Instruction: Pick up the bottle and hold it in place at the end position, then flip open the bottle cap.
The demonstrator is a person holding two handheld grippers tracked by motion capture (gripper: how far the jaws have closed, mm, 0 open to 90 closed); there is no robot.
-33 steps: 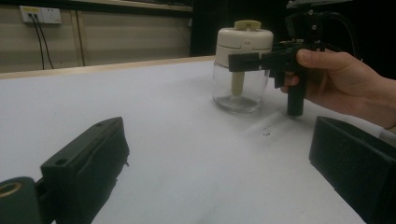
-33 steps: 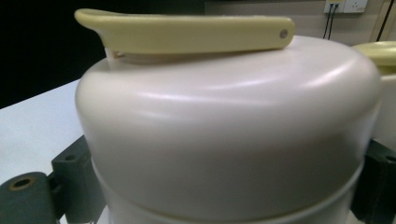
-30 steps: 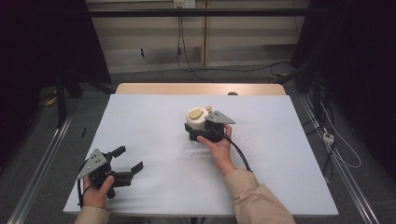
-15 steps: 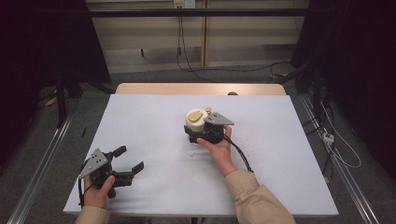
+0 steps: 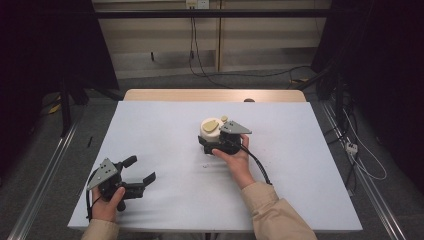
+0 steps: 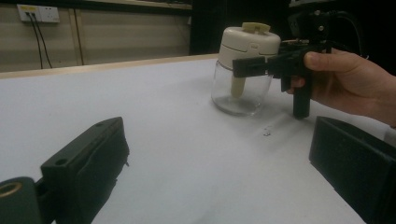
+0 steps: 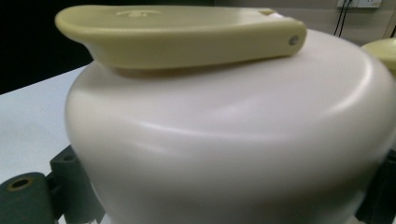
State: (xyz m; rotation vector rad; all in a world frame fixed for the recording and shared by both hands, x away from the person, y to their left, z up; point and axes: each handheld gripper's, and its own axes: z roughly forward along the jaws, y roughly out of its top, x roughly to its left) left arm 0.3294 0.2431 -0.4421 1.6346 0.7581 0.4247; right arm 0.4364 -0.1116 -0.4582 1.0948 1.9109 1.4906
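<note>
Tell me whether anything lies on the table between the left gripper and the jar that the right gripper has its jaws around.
Nothing of note: between the left gripper and the jar lies bare white table, apart from a tiny speck near the jar's base.

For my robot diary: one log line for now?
right gripper: around cream lid of clear glass jar | left gripper: open, idle | jar: upright

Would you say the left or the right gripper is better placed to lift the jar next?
Right: the right gripper already has its jaws around the jar's cream lid, while the left gripper rests open, far off.
</note>
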